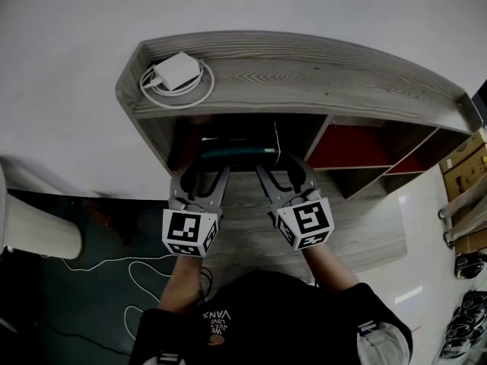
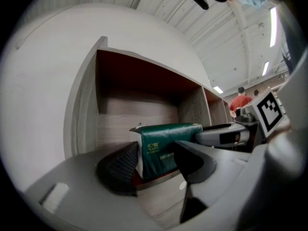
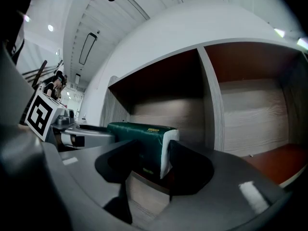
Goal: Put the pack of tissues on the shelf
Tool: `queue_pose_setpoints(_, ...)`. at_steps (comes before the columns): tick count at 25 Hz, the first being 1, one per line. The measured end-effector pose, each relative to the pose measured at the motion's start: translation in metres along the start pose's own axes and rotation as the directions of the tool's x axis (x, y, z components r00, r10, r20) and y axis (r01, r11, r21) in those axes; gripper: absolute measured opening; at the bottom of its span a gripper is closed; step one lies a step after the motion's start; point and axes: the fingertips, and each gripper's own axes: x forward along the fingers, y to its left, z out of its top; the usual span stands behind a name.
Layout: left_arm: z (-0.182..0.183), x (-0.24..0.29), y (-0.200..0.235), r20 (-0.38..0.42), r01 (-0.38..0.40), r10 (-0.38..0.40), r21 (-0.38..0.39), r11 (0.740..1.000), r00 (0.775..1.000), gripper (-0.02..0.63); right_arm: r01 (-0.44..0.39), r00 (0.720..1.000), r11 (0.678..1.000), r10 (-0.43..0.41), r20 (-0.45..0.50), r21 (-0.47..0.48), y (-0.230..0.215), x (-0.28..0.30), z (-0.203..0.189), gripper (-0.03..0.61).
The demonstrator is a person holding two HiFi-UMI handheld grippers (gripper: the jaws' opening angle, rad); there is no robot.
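Observation:
The green pack of tissues (image 1: 236,152) lies crosswise at the mouth of the shelf unit's (image 1: 319,78) leftmost compartment. My left gripper (image 1: 205,170) is shut on its left end and my right gripper (image 1: 281,166) on its right end. In the left gripper view the pack (image 2: 166,141) sits between the jaws of the left gripper (image 2: 154,165), its white end against the left pad (image 2: 118,170), just above the compartment floor. In the right gripper view the pack (image 3: 139,134) shows its white end between the jaws of the right gripper (image 3: 154,162).
A white charger with a coiled cable (image 1: 176,73) lies on the shelf top at the left. Red-lined compartments (image 1: 350,147) open to the right. A white cylinder (image 1: 38,234) and a loose cable (image 1: 129,268) are on the floor to the left, shoes (image 1: 464,318) at the right.

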Motion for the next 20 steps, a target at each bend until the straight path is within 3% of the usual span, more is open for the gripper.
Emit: queue_pose_setpoints(20, -0.002, 0.011, 0.011, 0.000, -0.004, 0.004, -0.035, 0.999, 1.000, 0.268, 0.061, 0.998, 0.998, -0.061, -0.003, 0.001, -0.005, 0.010, -0.004, 0.202)
